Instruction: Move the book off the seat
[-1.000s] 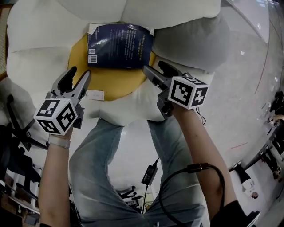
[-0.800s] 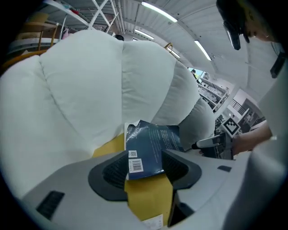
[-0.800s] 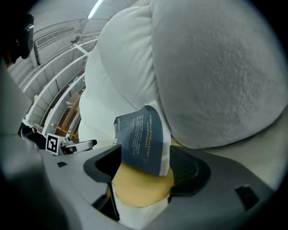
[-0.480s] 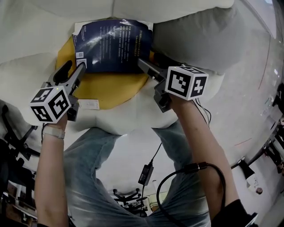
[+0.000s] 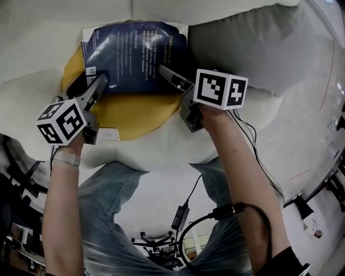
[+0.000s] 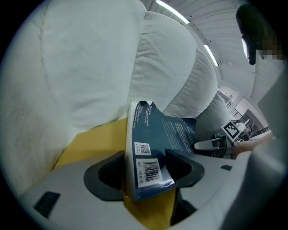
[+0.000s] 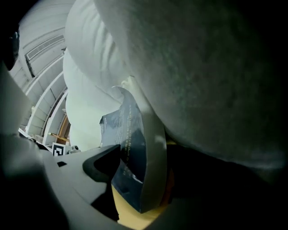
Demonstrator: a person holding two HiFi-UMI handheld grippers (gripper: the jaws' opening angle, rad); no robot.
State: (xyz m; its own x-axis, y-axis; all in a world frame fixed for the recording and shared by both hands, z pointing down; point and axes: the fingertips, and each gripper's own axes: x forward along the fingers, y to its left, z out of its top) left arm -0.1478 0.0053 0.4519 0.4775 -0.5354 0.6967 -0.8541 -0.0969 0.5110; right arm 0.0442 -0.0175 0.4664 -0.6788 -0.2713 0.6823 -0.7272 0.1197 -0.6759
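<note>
Fisheye views vignette at corners; ceiling strip lights (image 6: 173, 12) glare at 1 o'clock; right gripper view is dim.

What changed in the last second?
Both grippers came down onto the book. The left gripper now has the barcode corner between its jaws, which have just been opening wider and are not clamped. The right gripper reached the other near corner; I can't tell if it grips. The book stayed on the yellow cushion, not lifted.
</note>
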